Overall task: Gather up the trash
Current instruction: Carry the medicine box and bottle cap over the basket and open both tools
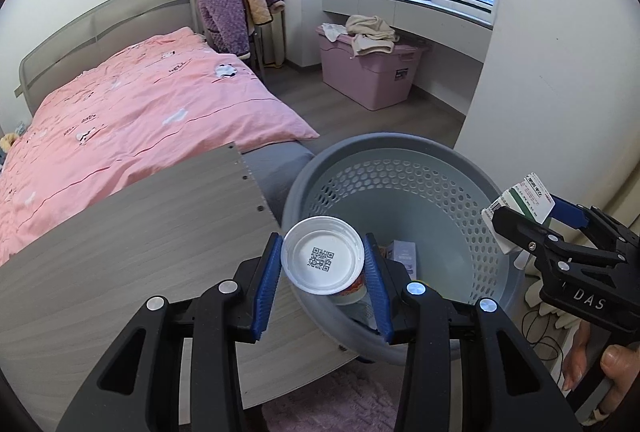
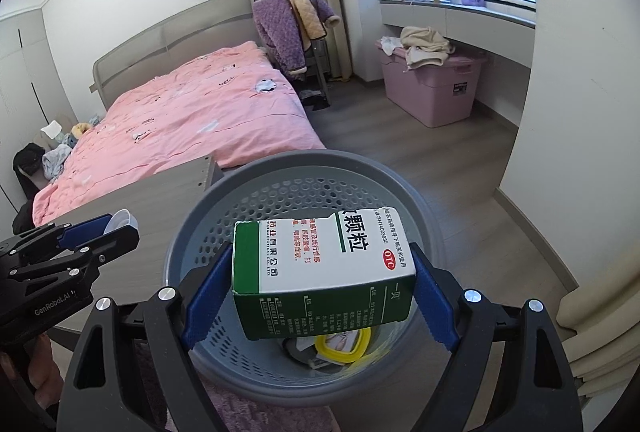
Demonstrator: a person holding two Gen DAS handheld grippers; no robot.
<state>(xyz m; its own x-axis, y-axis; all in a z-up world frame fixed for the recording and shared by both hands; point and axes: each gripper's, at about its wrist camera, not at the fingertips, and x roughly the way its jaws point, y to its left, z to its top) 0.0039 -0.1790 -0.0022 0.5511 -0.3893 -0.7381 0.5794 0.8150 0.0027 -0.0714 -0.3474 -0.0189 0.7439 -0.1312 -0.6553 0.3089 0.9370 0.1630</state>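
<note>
The wood-look floor (image 2: 460,168) carries most of it: the grey perforated bin (image 2: 256,200) stands on it at the bed's foot end, hard by a pale board (image 1: 132,232), and a purple rug (image 1: 328,404) lies below them. Over by the window, a pink storage box (image 2: 436,88) sits on the floor with crumpled cloths (image 2: 424,44) heaped on its lid. The bed (image 1: 120,120) bears a pink quilt (image 2: 192,120) spread across it (rumpled, patterned with small figures).
</note>
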